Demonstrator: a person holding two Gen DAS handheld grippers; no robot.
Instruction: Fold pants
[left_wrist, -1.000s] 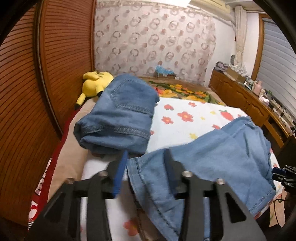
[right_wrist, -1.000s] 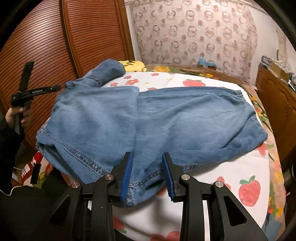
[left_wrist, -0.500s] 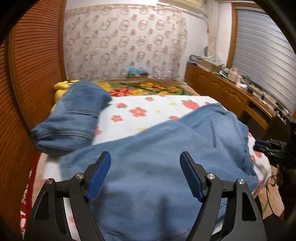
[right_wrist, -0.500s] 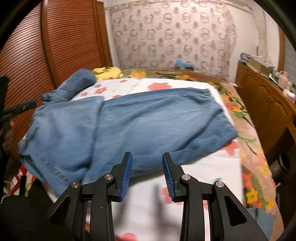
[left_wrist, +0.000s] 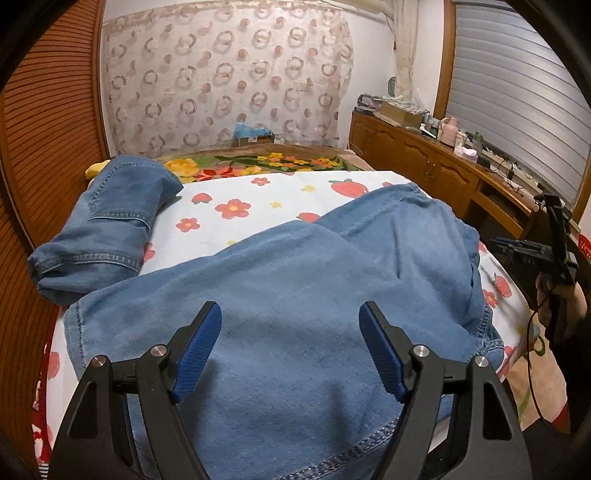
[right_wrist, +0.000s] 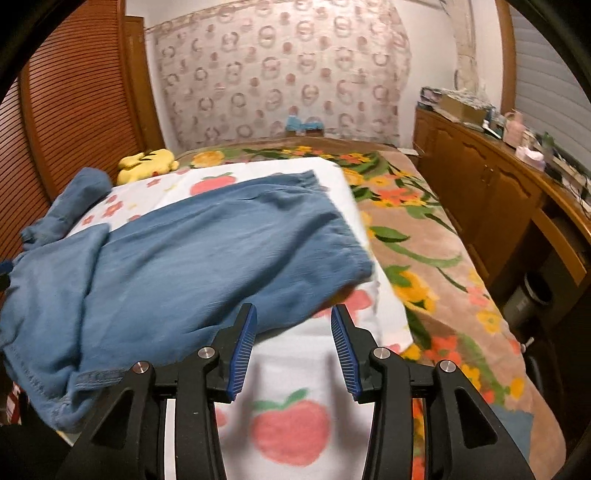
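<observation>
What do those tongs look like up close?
Both are matte black frames with triangular cut-outs and round silver bolts. Each finger ends in a blue ribbed pad. That goes for the left tongs and the right tongs. Seen from the left camera, the right tongs trail a thin black cable.

Pants (left_wrist: 295, 295) lie across bed sheet (left_wrist: 258, 192); 2nd folded pair (left_wrist: 110, 221) far-left, plush toy (right_wrist: 147, 164) behind it.
</observation>
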